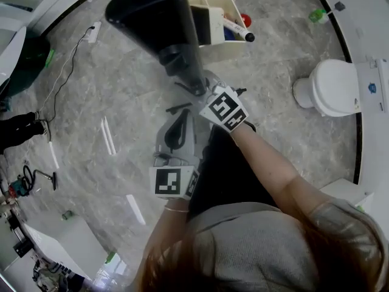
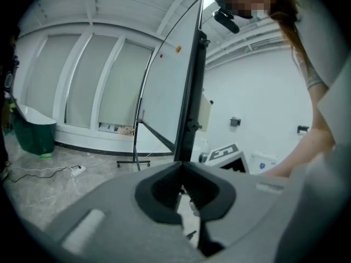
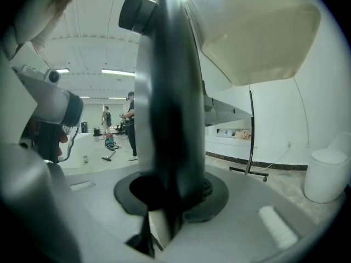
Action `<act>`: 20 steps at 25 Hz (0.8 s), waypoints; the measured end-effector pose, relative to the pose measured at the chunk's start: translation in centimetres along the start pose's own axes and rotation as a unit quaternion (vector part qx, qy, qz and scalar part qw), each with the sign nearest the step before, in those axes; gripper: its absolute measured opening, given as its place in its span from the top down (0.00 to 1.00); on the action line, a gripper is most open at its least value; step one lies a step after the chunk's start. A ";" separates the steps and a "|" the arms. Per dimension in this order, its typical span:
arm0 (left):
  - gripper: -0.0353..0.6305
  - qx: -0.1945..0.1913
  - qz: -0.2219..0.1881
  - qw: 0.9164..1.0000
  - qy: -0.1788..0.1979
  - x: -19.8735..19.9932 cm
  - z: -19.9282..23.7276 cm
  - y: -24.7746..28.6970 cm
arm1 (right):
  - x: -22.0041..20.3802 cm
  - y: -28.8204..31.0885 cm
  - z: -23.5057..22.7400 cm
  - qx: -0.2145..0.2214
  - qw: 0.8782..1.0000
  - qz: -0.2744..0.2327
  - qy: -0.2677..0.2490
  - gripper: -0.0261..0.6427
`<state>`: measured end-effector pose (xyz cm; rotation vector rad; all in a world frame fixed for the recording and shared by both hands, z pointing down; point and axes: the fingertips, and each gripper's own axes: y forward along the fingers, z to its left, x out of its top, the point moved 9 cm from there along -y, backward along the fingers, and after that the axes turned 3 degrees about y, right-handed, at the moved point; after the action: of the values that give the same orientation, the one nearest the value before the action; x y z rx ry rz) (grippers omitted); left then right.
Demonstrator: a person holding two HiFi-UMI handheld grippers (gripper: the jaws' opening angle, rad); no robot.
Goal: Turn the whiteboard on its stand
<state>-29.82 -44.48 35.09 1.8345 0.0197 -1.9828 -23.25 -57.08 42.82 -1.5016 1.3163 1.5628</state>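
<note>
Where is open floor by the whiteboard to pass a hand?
Bare floor lies left of the whiteboard, up to the power strip, and between the marker tray and the white bin. Crowded at the right tongs on the whiteboard.

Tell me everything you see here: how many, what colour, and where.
white whiteboard on a black-framed stand: one, white and black, straight ahead
cream plastic tray: one, cream, at the whiteboard's side
marker pens: at least two, white with dark caps, in the tray
white round lidded bin: one, white, floor at right
white power strip with cable: one, white, floor at left
dark green tub: one, green, by the windows
right gripper: one, grey, clamped on the whiteboard's black edge
left gripper: one, grey, jaws together, nearer the person
</note>
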 end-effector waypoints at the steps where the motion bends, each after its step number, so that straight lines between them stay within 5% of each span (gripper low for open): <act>1: 0.95 -0.003 0.004 1.000 -0.001 -0.2 0.0 -0.5 | -0.1 -0.4 0.1 -0.005 1.000 -0.004 -0.002 0.83; 14: 0.95 -0.067 0.031 0.997 -0.006 -4.0 -6.1 -3.2 | -1.8 -6.3 -0.5 -0.043 0.999 -0.024 -0.013 0.85; 20: 0.95 -0.046 0.031 0.998 -0.004 -3.6 -8.2 -3.5 | -2.7 -9.3 0.6 -0.078 0.997 -0.017 0.008 0.84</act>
<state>-23.12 -37.73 36.57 1.7490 0.0516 -1.9141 -14.57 -52.87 43.03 -1.6243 1.1932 1.6670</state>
